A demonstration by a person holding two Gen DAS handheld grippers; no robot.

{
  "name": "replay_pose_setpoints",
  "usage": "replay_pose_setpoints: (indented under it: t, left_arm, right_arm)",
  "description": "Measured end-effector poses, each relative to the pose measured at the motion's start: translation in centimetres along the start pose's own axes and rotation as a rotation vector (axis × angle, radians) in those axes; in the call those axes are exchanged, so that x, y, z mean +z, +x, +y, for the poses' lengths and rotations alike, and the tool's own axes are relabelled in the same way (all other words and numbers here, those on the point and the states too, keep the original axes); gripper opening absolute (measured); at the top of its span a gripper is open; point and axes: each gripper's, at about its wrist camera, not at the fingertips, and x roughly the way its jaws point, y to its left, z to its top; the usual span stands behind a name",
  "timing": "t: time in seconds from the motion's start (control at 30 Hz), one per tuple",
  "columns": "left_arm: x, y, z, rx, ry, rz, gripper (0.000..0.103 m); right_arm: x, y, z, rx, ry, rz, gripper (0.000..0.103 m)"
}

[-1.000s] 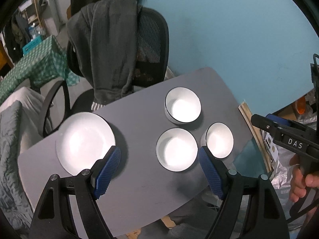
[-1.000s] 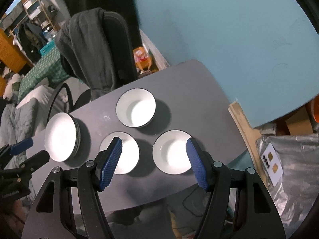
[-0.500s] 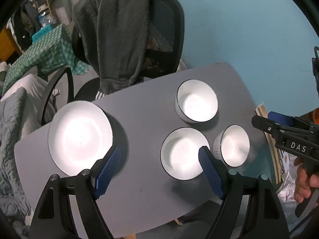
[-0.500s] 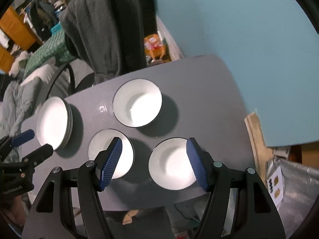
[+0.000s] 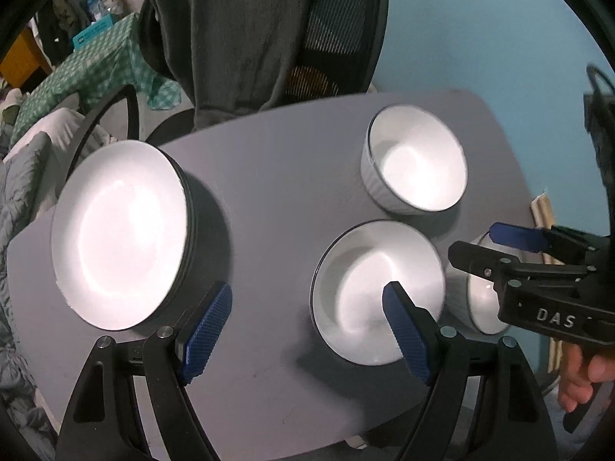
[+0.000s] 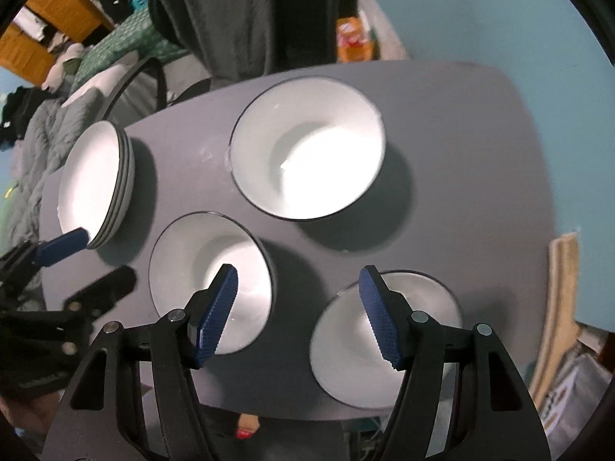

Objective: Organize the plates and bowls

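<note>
Plates (image 5: pixel 119 238) sat stacked at the table's (image 5: pixel 276 176) left end, three bowls spread out on the right.
All bowls looked empty: far bowl (image 6: pixel 307 150), middle bowl (image 6: pixel 209 280), near bowl (image 6: pixel 384 342). Both grippers, left (image 5: pixel 307 330) and right (image 6: pixel 298 311), hovered with jaws wide, holding nothing, probably lining up to nest the bowls.

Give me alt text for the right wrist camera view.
The open right gripper hovers over three white bowls on a grey table; a stack of plates sits at the left edge beside the left gripper.
</note>
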Motion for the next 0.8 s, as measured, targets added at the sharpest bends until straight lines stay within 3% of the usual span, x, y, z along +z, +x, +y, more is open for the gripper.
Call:
replay_pose_setpoints:
  t: [0.43, 0.8]
  left_arm:
    - [-1.1, 4.5, 1.1, 0.019, -0.061, 0.080, 0.082]
    - [-1.4, 6.5, 1.4, 0.014, -0.114, 0.123, 0.081]
  right_arm:
    - [1.0, 3.3, 0.6, 0.021, -0.114, 0.066, 0.066]
    - [0.1, 5.2, 1.4, 0.012, -0.172, 0.129, 0.042]
